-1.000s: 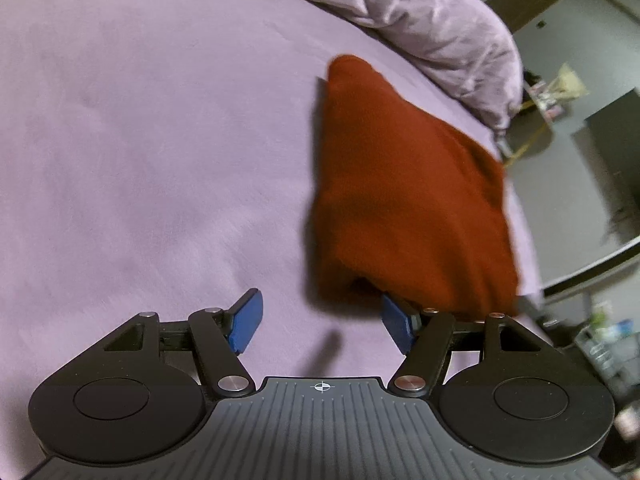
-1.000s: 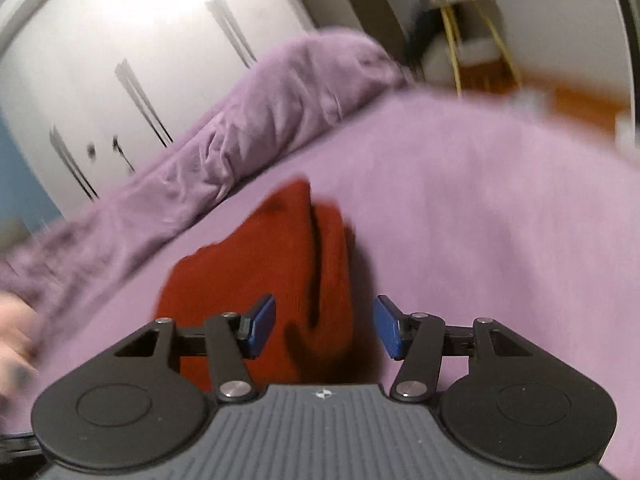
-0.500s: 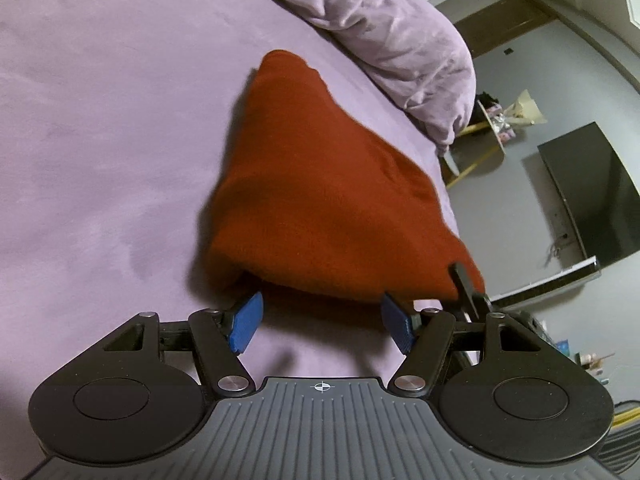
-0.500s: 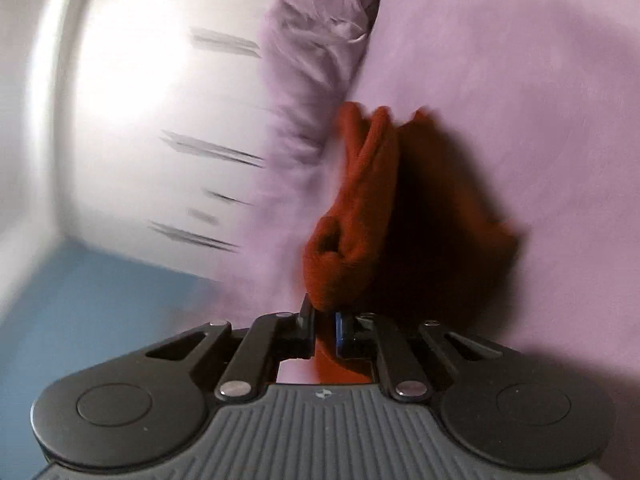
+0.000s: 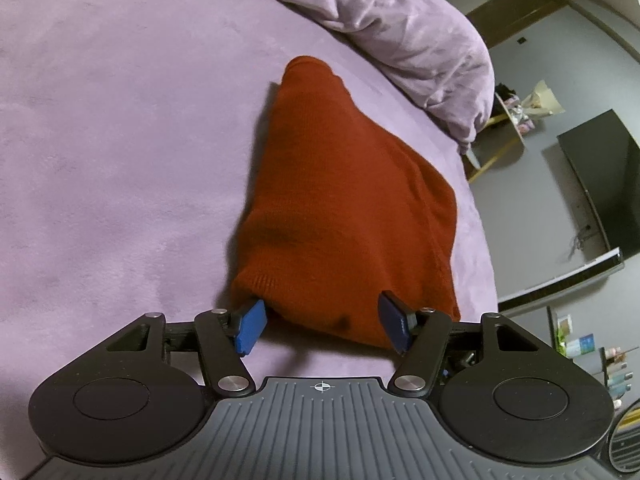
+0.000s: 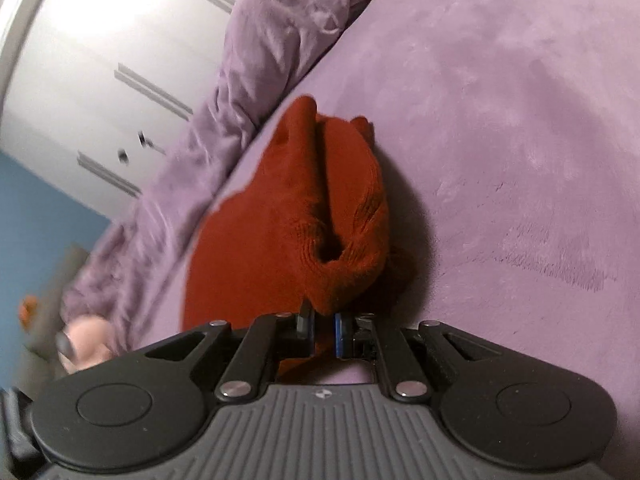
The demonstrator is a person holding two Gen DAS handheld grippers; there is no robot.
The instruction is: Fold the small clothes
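Note:
A rust-red knitted garment [image 5: 340, 200] lies on the purple bed sheet [image 5: 120, 140], its near edge raised. My left gripper [image 5: 322, 330] is open, its blue fingers on either side of the garment's near edge, with the cloth lying over the gap. In the right wrist view the same garment [image 6: 304, 200] is bunched into folds, and my right gripper [image 6: 325, 332] is shut on its near corner and holds it up off the sheet [image 6: 520, 120].
A rumpled purple duvet [image 5: 400, 28] lies along the far side of the bed and also shows in the right wrist view [image 6: 256, 60]. The bed edge drops to the floor on the right [image 5: 496, 280]. White wardrobe doors [image 6: 92, 60] stand behind. A hand [image 6: 86, 344] shows at the left.
My right gripper closed on the garment's corner and lifted it. My left gripper moved in to the garment's near edge, staying open.

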